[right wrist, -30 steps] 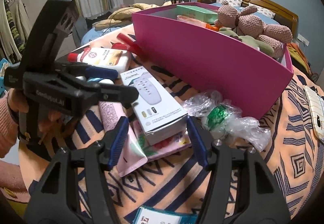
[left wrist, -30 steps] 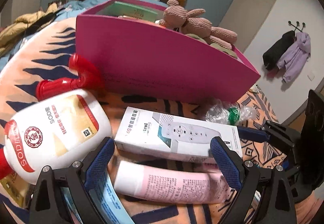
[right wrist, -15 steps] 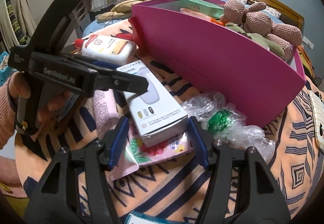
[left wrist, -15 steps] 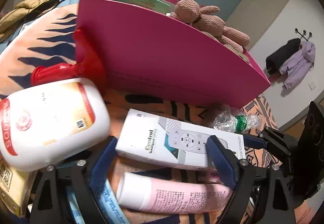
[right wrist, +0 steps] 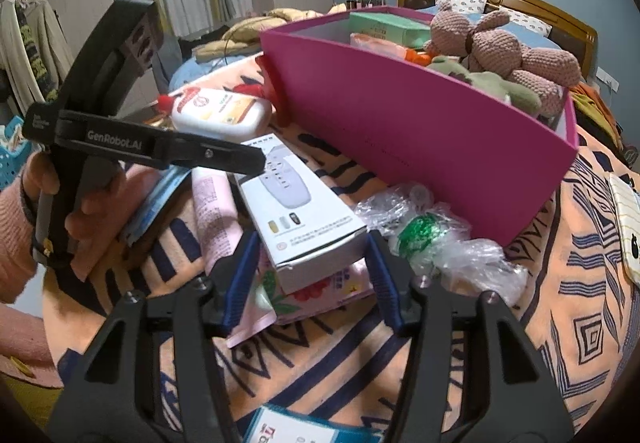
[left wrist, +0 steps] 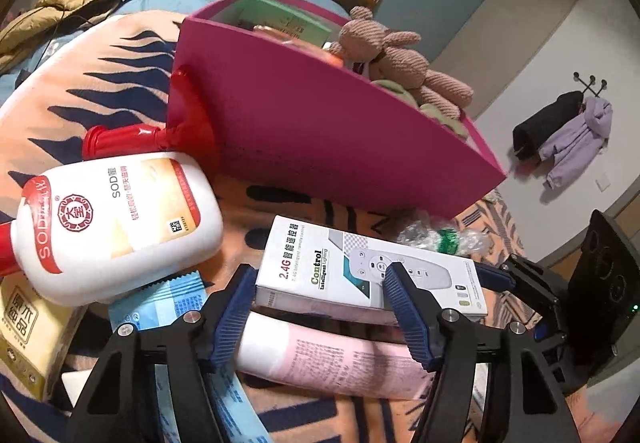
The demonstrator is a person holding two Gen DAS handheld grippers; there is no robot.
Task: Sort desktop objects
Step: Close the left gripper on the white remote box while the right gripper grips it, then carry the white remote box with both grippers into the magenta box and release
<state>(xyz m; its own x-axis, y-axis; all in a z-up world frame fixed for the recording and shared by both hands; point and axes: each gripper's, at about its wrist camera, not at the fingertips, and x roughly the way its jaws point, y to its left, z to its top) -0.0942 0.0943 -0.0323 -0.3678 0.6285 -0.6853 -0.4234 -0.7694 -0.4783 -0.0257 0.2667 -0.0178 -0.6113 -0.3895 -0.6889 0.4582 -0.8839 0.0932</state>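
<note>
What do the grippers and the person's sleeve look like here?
Both grippers are black plastic frames with silver screws and ribbed blue pads. The left gripper carries white "GenRobot.AI" lettering on its side bar and a tall black handle. The hand on it wears a fuzzy pink sleeve with a dark wristband.

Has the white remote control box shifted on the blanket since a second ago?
No. In the right wrist view, the remote control box lies as before beside the pink storage box.

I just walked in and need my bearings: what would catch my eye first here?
The big magenta box on the patterned cloth, with a knitted pink bunny sitting in it. In front of it lies a white remote-control carton atop a pink tube; both grippers, left and right, are closing around the carton's ends.
</note>
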